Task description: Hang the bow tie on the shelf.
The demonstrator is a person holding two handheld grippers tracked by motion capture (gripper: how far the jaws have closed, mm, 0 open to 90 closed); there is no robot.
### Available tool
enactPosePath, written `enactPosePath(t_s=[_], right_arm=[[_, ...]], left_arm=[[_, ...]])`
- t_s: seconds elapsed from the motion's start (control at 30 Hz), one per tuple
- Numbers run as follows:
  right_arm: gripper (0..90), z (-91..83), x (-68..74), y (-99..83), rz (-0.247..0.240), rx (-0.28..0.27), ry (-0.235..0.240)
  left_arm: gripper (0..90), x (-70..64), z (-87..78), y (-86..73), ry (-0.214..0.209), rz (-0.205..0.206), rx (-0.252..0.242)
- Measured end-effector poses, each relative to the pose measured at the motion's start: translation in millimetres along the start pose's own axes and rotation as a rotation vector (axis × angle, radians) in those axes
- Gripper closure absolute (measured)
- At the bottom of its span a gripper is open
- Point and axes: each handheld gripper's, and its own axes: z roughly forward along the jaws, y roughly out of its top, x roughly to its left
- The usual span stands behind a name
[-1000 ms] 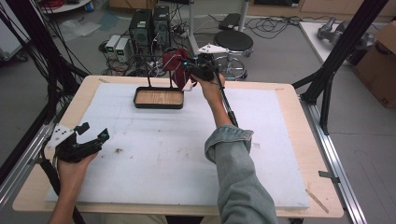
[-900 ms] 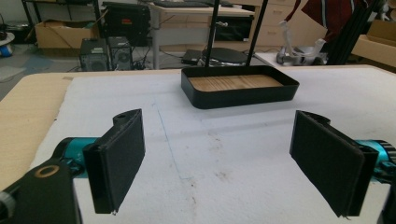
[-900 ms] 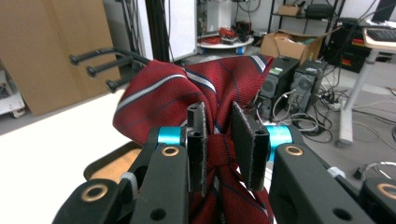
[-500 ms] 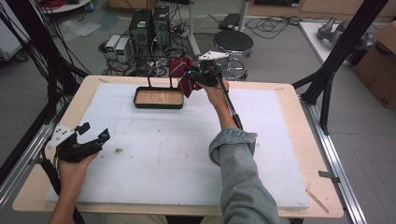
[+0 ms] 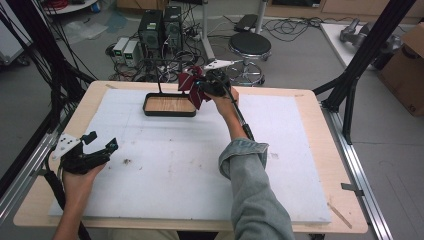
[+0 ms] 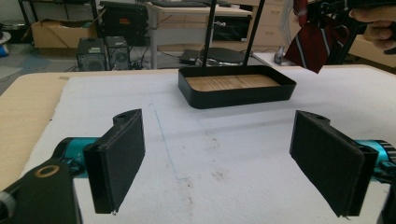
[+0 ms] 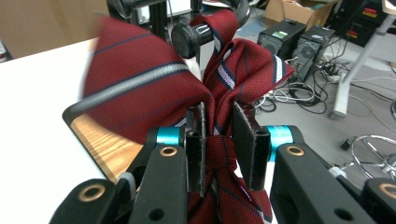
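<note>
From the high view, the right tongs (image 5: 204,89) hold a red striped tie (image 5: 191,86) up at the far edge of the counter (image 5: 280,150), just beside the black tray (image 5: 169,105) with its wooden floor and the thin rack posts (image 5: 161,75) rising behind it. The left tongs (image 5: 97,145) rest low at the near left, well apart from the work.

In the left gripper view, the left tongs (image 6: 219,163) are spread wide with nothing between them; the tray (image 6: 236,86) lies ahead and the tie (image 6: 314,39) hangs at the upper right.

In the right gripper view, the right tongs (image 7: 224,149) pinch the tie (image 7: 224,79) at its gathered middle, close under a black peg (image 7: 189,33). Part of the cloth seems already looped over the bar, though blur makes that uncertain.

The step in hand looks like hanging the tie on the rack. Next calls for settling the cloth over the peg so it balances, then loosening the pinch gently.
</note>
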Motion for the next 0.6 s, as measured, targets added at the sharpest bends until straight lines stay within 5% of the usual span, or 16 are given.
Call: enactPosePath(t_s=[0.37, 0.6], right_arm=[[71.7, 7.0, -0.6, -4.8, 0.087, -0.025, -0.040], [67.9, 8.6, -1.8, -7.1, 0.089, -0.008, -0.047]], left_arm=[[18.4, -0.4, 0.6, -0.5, -0.001, 0.001, 0.000], [18.4, -0.1, 0.6, -0.7, 0.000, 0.001, 0.001]])
